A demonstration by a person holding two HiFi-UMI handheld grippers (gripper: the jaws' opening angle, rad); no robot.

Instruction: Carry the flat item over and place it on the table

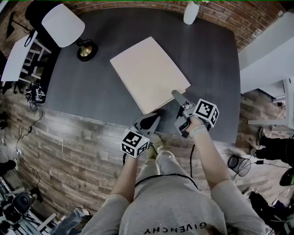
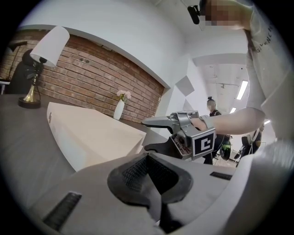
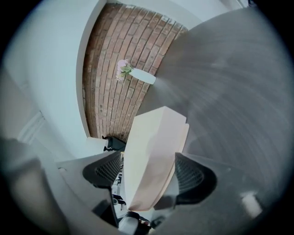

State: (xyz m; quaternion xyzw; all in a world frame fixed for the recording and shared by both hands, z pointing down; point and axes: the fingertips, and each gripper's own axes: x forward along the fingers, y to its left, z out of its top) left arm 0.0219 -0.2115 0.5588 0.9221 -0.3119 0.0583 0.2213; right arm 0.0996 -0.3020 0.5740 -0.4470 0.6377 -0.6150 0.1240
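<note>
The pale flat board (image 1: 149,73) sits askew on the dark tabletop (image 1: 92,87), its 6 o'clock corner just inside the near edge. Bare surface is open at 3 and 9 o'clock, with a lamp (image 1: 64,25) at 10 and a vase (image 1: 191,13) at 1 well apart from it. The right tool (image 1: 177,97) grasps the board's 4 o'clock corner, its own view showing the slab wedged between both jaws; the left tool (image 1: 151,120), beside the 6 o'clock corner, is clenched empty, which only its own view reveals.

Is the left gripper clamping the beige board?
No: in the left gripper view the left gripper's jaws are together with nothing between them, and the beige board lies beyond them.
</note>
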